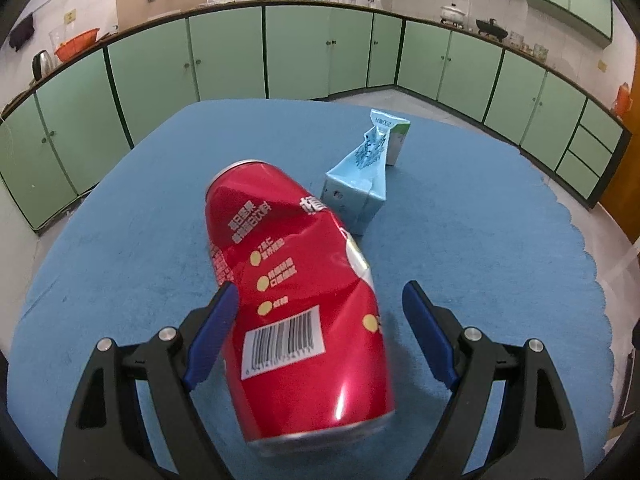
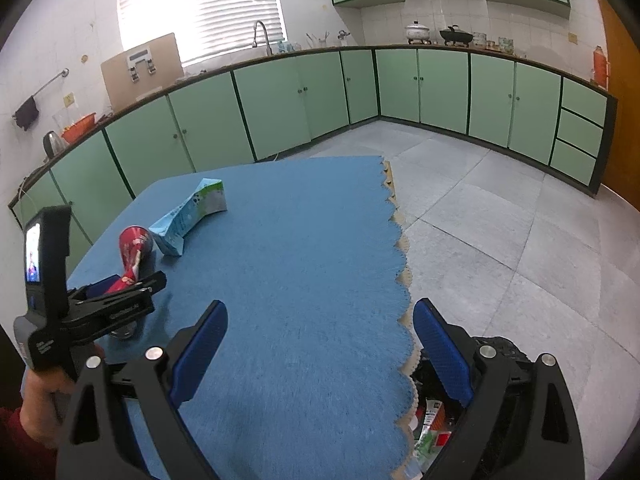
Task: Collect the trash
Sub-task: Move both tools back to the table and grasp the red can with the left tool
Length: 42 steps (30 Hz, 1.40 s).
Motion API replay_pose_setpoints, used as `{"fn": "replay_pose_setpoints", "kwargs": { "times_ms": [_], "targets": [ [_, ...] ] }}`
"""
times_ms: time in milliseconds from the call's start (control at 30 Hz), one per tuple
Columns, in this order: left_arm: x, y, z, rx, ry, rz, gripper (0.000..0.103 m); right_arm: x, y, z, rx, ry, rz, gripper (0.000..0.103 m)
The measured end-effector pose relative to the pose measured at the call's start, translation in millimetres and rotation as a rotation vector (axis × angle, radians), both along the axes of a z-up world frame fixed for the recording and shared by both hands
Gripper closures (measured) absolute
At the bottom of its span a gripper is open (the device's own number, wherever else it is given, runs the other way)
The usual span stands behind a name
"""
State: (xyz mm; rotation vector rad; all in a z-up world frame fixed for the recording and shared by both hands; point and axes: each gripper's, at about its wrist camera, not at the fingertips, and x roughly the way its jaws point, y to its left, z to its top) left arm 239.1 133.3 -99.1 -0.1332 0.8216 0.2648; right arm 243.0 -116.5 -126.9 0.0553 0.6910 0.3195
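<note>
A dented red drink can (image 1: 296, 296) lies on the blue table mat (image 1: 120, 248), lengthwise between the fingers of my left gripper (image 1: 320, 320). The left jaws are open; the left pad (image 1: 212, 336) touches or nearly touches the can, and the right pad stands clear of it. A crushed light-blue carton (image 1: 360, 176) lies just beyond the can. In the right wrist view the can (image 2: 134, 252) and carton (image 2: 188, 216) sit far left, with the left gripper (image 2: 116, 294) around the can. My right gripper (image 2: 320, 344) is open and empty over the mat's right edge.
A black bin with trash in it (image 2: 436, 424) sits on the floor below the mat's scalloped right edge (image 2: 404, 280). Green kitchen cabinets (image 2: 280, 104) line the walls beyond grey tiled floor (image 2: 500, 220).
</note>
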Motion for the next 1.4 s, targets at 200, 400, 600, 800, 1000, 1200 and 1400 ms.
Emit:
{"fn": "replay_pose_setpoints", "kwargs": {
  "times_ms": [200,400,600,800,1000,1200,1400],
  "targets": [
    [3.0,6.5,-0.3,0.012,0.016,0.022,0.033,15.2,6.4,-3.9,0.003,0.004,-0.001,0.011],
    [-4.9,9.2,7.9,0.015,-0.035,0.003,0.053,22.5,12.9,-7.1,0.009,0.013,0.004,0.011],
    [-18.1,13.5,14.6,0.008,-0.077,-0.009,0.068,25.0,25.2,-8.8,0.001,0.017,0.033,0.011],
    [-38.8,27.3,18.7,-0.022,-0.09,-0.031,0.071,24.0,36.2,-10.2,-0.007,0.021,0.057,0.011],
    [-40.7,39.6,18.7,-0.081,-0.061,-0.028,0.064,22.8,42.3,-13.1,-0.017,0.026,0.073,0.011],
    [-21.7,43.5,13.1,-0.101,-0.02,-0.011,0.056,24.9,43.5,-12.3,-0.012,0.027,0.076,0.011],
    [6.1,43.2,15.2,-0.106,0.033,-0.023,0.054,30.0,41.1,-14.5,-0.005,0.036,0.068,0.011]
  ]
}}
